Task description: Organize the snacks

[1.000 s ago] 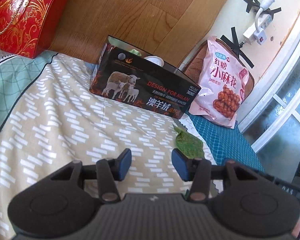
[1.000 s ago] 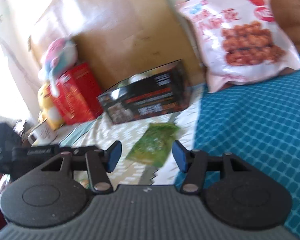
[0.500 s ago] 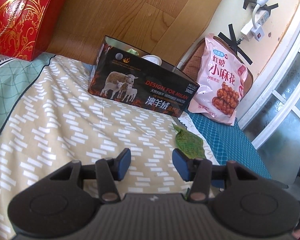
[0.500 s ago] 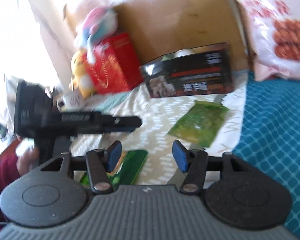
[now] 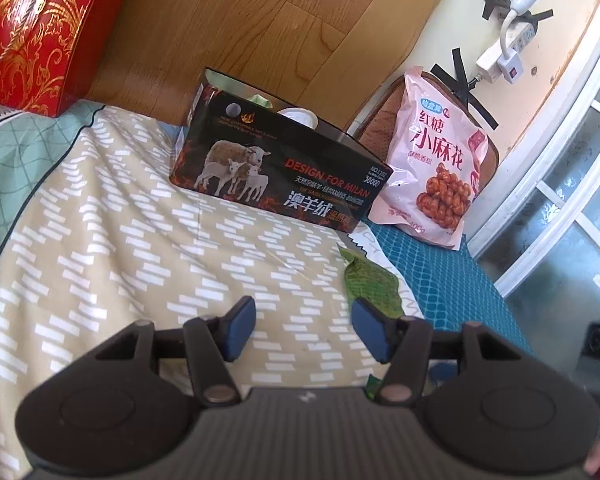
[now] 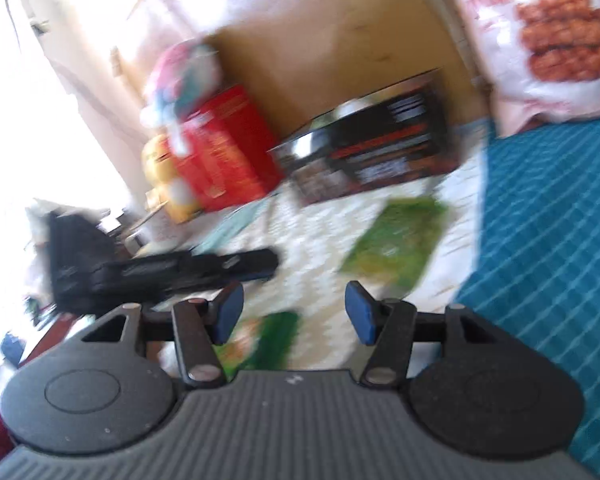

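On the patterned bedspread a black box stands open-topped against the wooden headboard, a pink snack bag leaning just beside it, a green packet lying flat nearer (another, blurred, lies below the right gripper), both it and the left gripper spread and empty.

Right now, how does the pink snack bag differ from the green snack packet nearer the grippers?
The pink snack bag stands propped upright against the brown cushion; the green snack packet lies flat on the patterned sheet. The pink bag looks much larger and puffier, the green packet thin. The pink bag sits beside the black box, the green packet in front of it. Neither is in a gripper.
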Demonstrator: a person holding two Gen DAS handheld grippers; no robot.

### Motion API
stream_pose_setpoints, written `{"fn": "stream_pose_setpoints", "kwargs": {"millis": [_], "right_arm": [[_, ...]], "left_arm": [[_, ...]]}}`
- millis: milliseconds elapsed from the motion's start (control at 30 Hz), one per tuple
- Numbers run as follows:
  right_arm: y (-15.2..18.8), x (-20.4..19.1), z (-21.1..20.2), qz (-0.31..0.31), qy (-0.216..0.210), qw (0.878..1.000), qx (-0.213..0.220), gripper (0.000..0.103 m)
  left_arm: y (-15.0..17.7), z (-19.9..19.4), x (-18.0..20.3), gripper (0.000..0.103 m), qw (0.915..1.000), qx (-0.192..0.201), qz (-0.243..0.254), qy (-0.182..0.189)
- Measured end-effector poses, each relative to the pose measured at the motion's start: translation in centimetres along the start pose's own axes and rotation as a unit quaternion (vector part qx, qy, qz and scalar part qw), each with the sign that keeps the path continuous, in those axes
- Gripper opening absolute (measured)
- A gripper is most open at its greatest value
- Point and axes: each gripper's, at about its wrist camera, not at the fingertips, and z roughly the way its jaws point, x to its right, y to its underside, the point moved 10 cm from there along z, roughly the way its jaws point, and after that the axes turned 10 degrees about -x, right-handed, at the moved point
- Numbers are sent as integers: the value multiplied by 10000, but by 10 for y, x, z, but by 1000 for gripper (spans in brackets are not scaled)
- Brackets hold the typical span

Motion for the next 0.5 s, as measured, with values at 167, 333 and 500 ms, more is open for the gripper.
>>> {"fn": "stream_pose_setpoints", "kwargs": {"millis": [167, 333, 500], "right_arm": [[34, -50, 16, -1503, 550, 9858, -507, 82], [37, -52, 44, -1946, 1629, 9644, -748, 78], [15, -45, 62, -1854, 1845, 9621, -769, 54]], "left_arm": [[0, 0, 0, 57, 10000, 0, -56, 70], [-3, -8, -7, 69, 9996, 151, -225, -12], [-15, -32, -35, 71, 9945, 666, -785, -181]]}}
